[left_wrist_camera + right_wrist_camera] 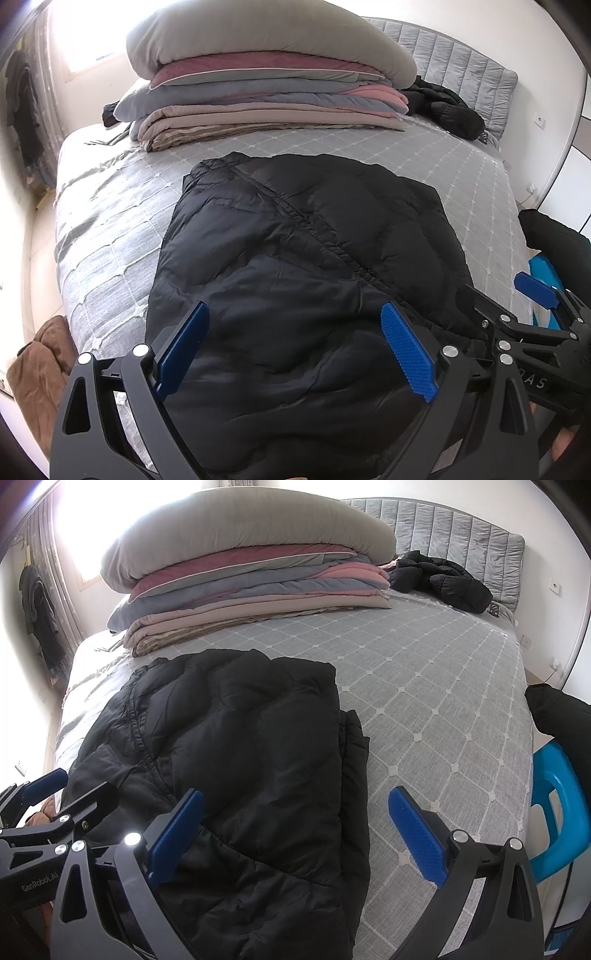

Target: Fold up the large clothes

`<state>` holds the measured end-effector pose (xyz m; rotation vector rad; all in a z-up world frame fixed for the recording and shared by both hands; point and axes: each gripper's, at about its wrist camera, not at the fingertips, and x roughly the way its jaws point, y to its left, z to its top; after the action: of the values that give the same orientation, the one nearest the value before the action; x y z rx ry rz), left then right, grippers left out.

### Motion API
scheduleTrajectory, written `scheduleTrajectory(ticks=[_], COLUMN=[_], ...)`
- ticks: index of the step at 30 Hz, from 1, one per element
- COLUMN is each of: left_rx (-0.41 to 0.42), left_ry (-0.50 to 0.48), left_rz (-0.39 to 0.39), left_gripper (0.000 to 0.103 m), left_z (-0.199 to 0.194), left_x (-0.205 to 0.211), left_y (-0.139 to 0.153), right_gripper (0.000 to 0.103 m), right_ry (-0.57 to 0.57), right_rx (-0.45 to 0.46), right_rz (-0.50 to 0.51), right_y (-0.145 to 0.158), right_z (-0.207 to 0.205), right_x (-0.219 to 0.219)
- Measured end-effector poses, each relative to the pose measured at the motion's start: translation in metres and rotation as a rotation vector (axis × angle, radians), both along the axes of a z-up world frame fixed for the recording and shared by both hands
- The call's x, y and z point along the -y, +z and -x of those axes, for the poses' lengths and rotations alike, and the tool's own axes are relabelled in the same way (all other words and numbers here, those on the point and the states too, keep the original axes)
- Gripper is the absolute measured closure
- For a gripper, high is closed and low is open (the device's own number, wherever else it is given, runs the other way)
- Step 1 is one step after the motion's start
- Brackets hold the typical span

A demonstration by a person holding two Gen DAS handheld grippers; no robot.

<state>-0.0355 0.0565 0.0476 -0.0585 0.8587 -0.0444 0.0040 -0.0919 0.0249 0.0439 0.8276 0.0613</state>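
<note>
A big black puffer jacket [303, 266] lies folded on the grey quilted bed [110, 229], its elastic seam running diagonally across the top. My left gripper [295, 354] hovers open over the jacket's near end, blue pads wide apart, nothing between them. In the right wrist view the same jacket [236, 760] fills the left half, its right edge stacked in layers. My right gripper [295, 834] is open above that right edge, one finger over the jacket, the other over the bed cover [424, 709]. Each gripper shows at the side of the other's view.
A tall stack of folded blankets [266, 88] and a pillow sits at the head of the bed. A second black jacket [439, 579] lies crumpled by the headboard. A blue plastic chair [557, 812] stands right of the bed; a brown cloth [40, 365] lies on the floor left.
</note>
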Motion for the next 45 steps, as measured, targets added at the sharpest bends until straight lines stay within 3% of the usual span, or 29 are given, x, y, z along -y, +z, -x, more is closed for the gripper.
scheduleTrajectory(ticks=[33,37,42,45], left_rx=[0.023,0.06,0.073,0.085], left_ry=[-0.004,-0.015,0.042,0.042], left_rz=[0.007,-0.056,-0.23,-0.224], left_gripper=[0.013,0.008,0.008,0.008], left_z=[0.0,0.002,0.0,0.002], left_x=[-0.004,0.001,0.011,0.011], left_y=[0.005,0.011,0.012,0.016], right_gripper=[0.007,0.007,0.007,0.007], right_ry=[0.003,0.0,-0.01,-0.01], right_rx=[0.001,-0.002,0.004,0.008], right_rz=[0.0,-0.001,-0.005,0.0], right_y=[0.0,0.0,0.002,0.004], right_z=[-0.001,-0.001,0.0,0.0], right_x=[0.001,0.003,0.007,0.006])
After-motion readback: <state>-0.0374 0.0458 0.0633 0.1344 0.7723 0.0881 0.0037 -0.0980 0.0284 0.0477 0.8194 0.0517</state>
